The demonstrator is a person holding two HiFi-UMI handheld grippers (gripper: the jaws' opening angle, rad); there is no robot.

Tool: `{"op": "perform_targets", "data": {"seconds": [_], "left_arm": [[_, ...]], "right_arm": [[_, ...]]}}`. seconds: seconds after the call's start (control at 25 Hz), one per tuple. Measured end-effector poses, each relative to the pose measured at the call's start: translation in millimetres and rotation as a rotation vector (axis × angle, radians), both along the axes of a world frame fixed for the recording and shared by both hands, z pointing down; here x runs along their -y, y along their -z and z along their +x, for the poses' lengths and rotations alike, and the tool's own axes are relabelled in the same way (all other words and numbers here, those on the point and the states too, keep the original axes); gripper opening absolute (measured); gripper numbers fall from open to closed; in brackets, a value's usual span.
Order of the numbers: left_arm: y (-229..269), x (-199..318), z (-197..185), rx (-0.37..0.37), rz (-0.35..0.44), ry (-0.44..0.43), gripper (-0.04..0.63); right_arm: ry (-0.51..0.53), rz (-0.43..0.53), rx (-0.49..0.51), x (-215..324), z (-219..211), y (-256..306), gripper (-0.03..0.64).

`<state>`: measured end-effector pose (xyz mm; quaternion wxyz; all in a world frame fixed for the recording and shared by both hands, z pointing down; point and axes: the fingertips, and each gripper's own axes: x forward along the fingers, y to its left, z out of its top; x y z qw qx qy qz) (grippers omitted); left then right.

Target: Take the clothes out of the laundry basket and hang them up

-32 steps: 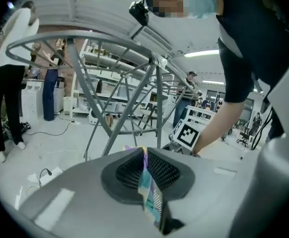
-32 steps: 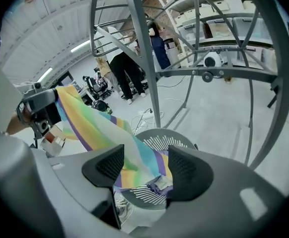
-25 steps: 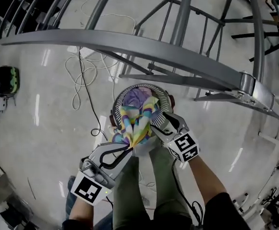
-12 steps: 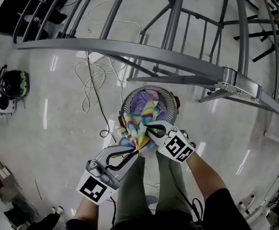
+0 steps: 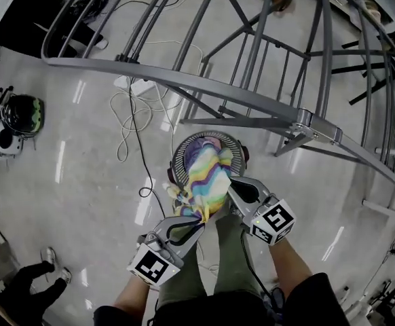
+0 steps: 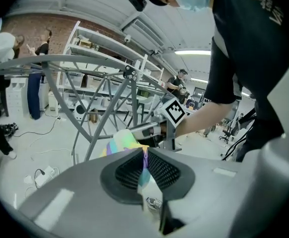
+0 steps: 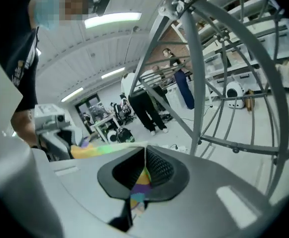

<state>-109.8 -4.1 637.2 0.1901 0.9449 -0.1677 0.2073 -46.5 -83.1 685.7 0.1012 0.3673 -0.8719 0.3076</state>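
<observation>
A rainbow-striped garment [image 5: 208,182] hangs bunched between both grippers, just above the round laundry basket [image 5: 178,158], where purple cloth [image 5: 210,141] still lies. My left gripper [image 5: 199,217] is shut on the garment's lower edge. In the left gripper view the cloth [image 6: 143,168] is pinched between its jaws. My right gripper [image 5: 230,190] is shut on the garment's right side, and striped cloth [image 7: 140,181] shows between its closed jaws [image 7: 145,158]. The grey drying rack [image 5: 184,80] arches over the basket.
White and black cables [image 5: 133,114] trail across the shiny floor left of the basket. A green-and-black device [image 5: 21,114] sits at the far left. A person in dark clothes [image 5: 21,294] is at the lower left. More people stand in the background [image 7: 144,108].
The right gripper has shut on the garment. Both grippers have raised the garment further out of the basket, and the cloth now bulges upward between them.
</observation>
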Motion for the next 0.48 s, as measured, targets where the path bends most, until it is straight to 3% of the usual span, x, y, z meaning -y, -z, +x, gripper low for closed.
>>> {"op": "perform_targets", "data": {"seconds": [0.2, 0.36, 0.48], "left_arm": [[19, -20, 25, -0.041, -0.021, -0.063, 0.026], [39, -25, 32, -0.092, -0.093, -0.107, 0.069], [48, -22, 19, -0.083, -0.126, -0.103, 0.084]], "right_arm": [[-0.017, 0.031, 0.163, -7, 8, 75, 0.014], [0.033, 0.077, 0.204, -13, 11, 126, 0.014], [0.071, 0.114, 0.238, -20, 12, 165, 0.014]]}}
